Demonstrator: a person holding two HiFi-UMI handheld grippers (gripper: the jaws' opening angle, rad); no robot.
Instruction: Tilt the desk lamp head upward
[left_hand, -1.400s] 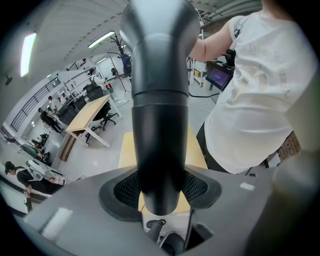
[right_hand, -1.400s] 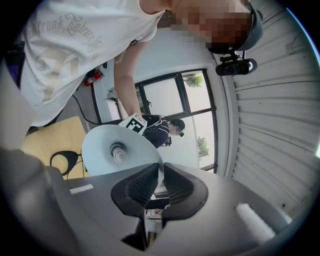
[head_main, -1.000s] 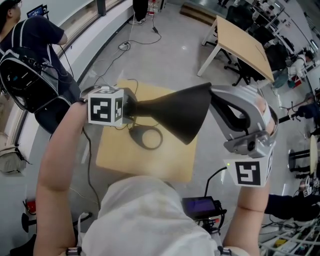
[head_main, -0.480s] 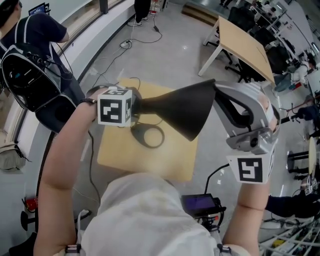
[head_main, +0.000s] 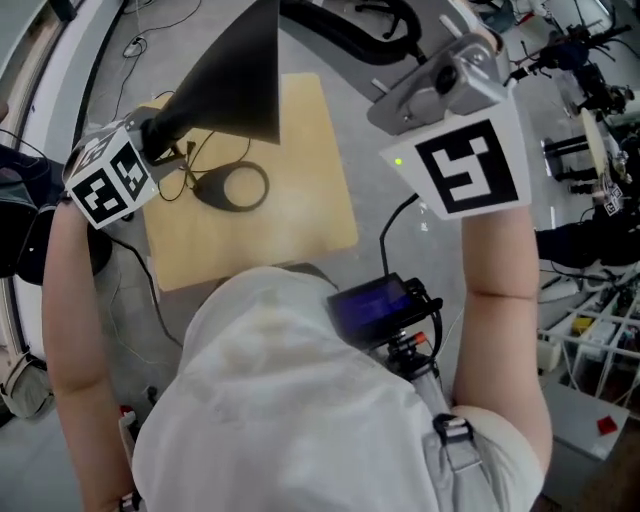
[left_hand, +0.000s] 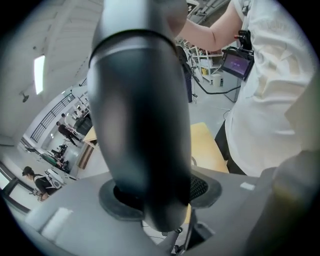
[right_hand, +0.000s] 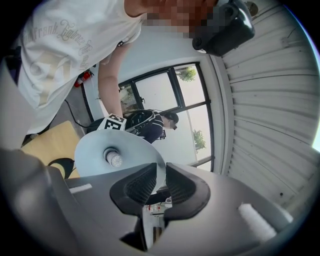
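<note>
The black desk lamp's cone-shaped head is raised over the wooden table, and its ring base lies flat on the top. My left gripper holds the lamp's narrow black neck between its pads, and its jaws are opening slightly. In the head view its marker cube sits at the left, by the neck. My right gripper is shut on the thin rim of the shade; the pale inside and the bulb face its camera.
The lamp's cord trails across the table's left part and off its edge. A small screen device hangs at the person's chest. A person with a backpack stands beyond the lamp by the windows. Racks and cables crowd the floor at right.
The lamp head has swung up and toward the upper left of the head view, with both grippers still on it. The head camera has also turned, so the table now lies lower left.
</note>
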